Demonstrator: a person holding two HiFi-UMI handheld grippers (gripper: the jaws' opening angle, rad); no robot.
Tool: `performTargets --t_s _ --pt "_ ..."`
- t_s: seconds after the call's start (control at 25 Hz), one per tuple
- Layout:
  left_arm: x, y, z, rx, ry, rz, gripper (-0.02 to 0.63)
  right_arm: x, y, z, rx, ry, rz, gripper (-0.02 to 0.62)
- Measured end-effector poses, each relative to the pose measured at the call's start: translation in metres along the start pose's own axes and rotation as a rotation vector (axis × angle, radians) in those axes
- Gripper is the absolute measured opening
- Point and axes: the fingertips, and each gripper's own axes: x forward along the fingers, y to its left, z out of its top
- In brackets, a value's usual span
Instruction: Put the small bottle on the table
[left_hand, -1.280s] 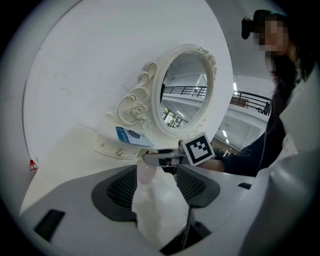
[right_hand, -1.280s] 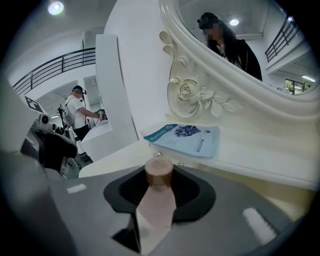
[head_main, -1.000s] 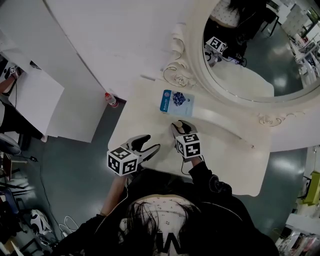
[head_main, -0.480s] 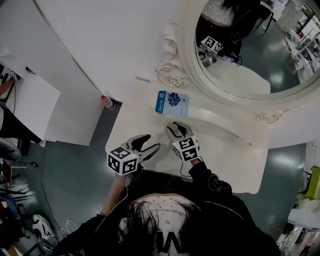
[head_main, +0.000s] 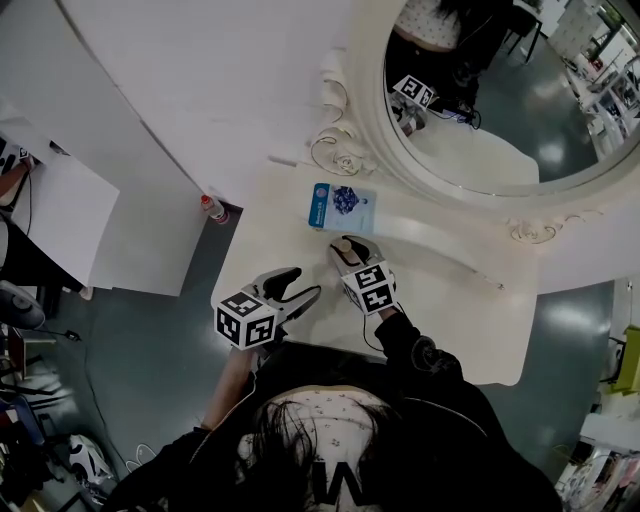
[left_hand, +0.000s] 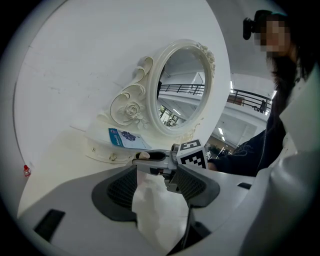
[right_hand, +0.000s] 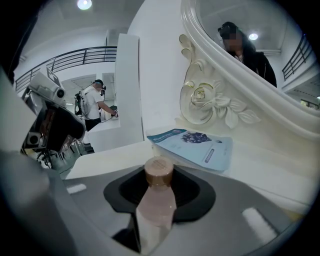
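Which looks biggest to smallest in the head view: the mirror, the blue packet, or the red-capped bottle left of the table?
1. mirror
2. blue packet
3. red-capped bottle
The bottle seems to stand lower, farther from the camera, so its true size against the packet is unsure.

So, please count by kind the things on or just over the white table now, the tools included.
small bottle: 1, gripped in the right tool
blue packet: 1
mirror: 1
tools: 2, the left tool open and empty
Total: 5
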Motion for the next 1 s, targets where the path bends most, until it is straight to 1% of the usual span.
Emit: performTargets --t_s 0.12,0.32,0.36,0.56,0.68,0.84,1.0 --pt "-0.002 0.002 0.0 0.005 0.0 0.002 0.249 0.005 -0.002 0.002 0.007 -0.004 -0.006 0.143" --pt "-0.004 0.0 0.0 0.012 0.007 0.0 0.249 0.004 0.0 0.005 0.034 0.024 -0.002 0.144" --pt "-0.005 0.0 0.0 0.014 0.008 0.0 0.249 0.004 -0.001 0.004 0.046 0.03 -0.009 0.162" --pt "-0.004 0.0 0.001 0.023 0.014 -0.008 0.249 -0.002 -0.005 0.001 0.08 0.035 -0.036 0.176" --pt "-0.003 -0.001 0.0 0.029 0.02 -0.016 0.249 -0.012 -0.004 0.005 0.103 0.02 -0.044 0.176" --pt "0.002 -0.009 -0.002 0.04 0.032 -0.042 0.249 -0.033 -0.004 0.012 0.157 -0.025 -0.062 0.176" --pt "0.012 -0.018 -0.003 0.056 0.044 -0.075 0.249 -0.057 -0.001 0.021 0.195 -0.061 -0.058 0.176"
